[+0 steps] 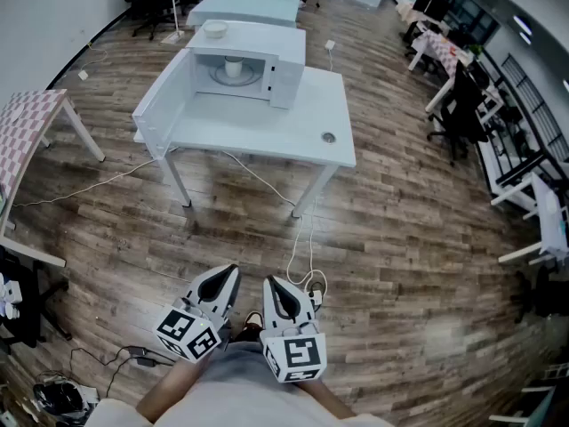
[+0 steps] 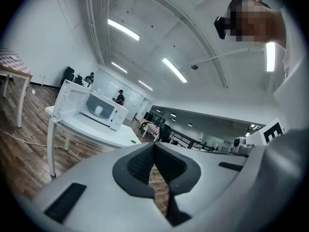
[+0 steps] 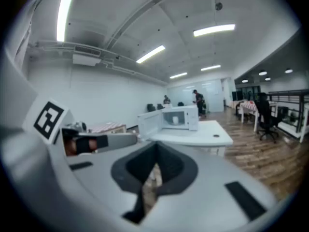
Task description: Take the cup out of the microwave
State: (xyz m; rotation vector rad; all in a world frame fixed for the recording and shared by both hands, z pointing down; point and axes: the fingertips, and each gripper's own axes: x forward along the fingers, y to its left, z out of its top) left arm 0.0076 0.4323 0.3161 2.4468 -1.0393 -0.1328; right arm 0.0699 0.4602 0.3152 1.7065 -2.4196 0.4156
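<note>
Far off, the white worktop (image 1: 267, 136) holds an open microwave (image 1: 286, 71); the cup (image 1: 234, 67) inside looks tiny and blurry. The left hand-held gripper (image 1: 233, 272) and the right hand-held gripper (image 1: 269, 282) are closed, empty.

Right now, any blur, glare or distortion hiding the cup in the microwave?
Head view: fisheye bends the edges, but the cup inside the microwave reads clearly. Left gripper view: ceiling lights glare, corners dark, cup small. Right gripper view: soft overall, cup a pale blur.
</note>
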